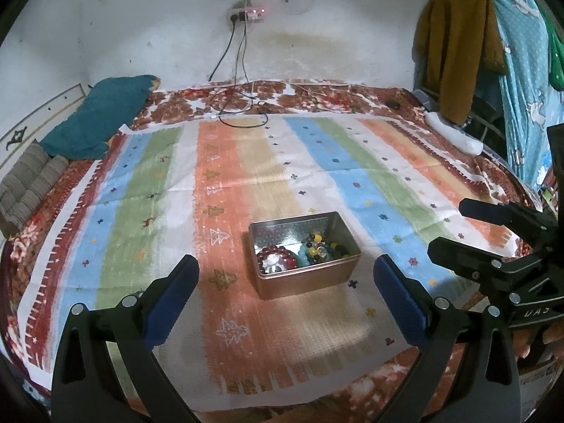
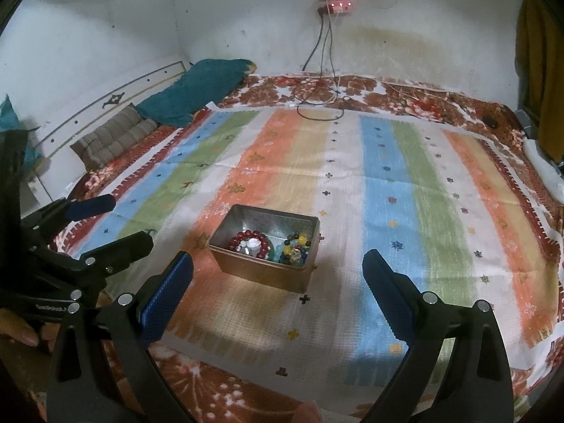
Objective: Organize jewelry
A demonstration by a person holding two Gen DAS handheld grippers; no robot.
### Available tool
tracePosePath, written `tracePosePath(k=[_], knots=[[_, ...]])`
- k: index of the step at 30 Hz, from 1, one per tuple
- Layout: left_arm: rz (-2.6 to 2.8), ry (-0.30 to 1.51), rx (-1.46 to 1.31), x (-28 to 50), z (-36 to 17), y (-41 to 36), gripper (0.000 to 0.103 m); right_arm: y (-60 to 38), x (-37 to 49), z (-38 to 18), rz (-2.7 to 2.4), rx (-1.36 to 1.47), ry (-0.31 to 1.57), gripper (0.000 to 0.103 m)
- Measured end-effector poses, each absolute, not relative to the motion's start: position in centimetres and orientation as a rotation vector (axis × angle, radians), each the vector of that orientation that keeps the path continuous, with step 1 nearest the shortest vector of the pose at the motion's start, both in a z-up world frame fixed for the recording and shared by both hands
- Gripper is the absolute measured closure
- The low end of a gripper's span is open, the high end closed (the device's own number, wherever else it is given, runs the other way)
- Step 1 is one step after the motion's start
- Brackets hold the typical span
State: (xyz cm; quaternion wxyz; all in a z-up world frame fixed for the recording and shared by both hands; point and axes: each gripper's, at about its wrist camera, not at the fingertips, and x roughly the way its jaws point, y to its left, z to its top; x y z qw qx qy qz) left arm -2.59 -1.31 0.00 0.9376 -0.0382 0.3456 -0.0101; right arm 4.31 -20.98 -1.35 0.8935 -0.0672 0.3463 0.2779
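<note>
An open metal tin (image 1: 310, 283) (image 2: 262, 275) sits on the striped cloth in the middle of the bed. Inside it lie a dark red bead bracelet (image 1: 278, 259) (image 2: 250, 241) around a clear round piece, and a heap of mixed coloured beads (image 1: 322, 248) (image 2: 294, 248). My left gripper (image 1: 285, 278) hangs open in front of the tin, nothing between its blue pads. My right gripper (image 2: 278, 275) is open too, just short of the tin and empty. Each gripper shows at the edge of the other's view.
A striped cloth (image 1: 225, 190) covers a floral bedspread (image 2: 225, 387). A teal pillow (image 1: 102, 116) and a grey cushion (image 1: 28, 183) lie at the left by the headboard. Cables (image 1: 239, 105) trail from a wall socket. Clothes (image 1: 458, 46) hang at the right.
</note>
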Motion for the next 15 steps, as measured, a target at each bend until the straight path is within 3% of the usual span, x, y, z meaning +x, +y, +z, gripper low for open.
tracePosePath(k=[15], knots=[[-0.013,0.698,-0.069,-2.74,0.17,-1.64,0.006,-21.17,4.04,-1.24,0.585,-0.125,0.716,0.005]])
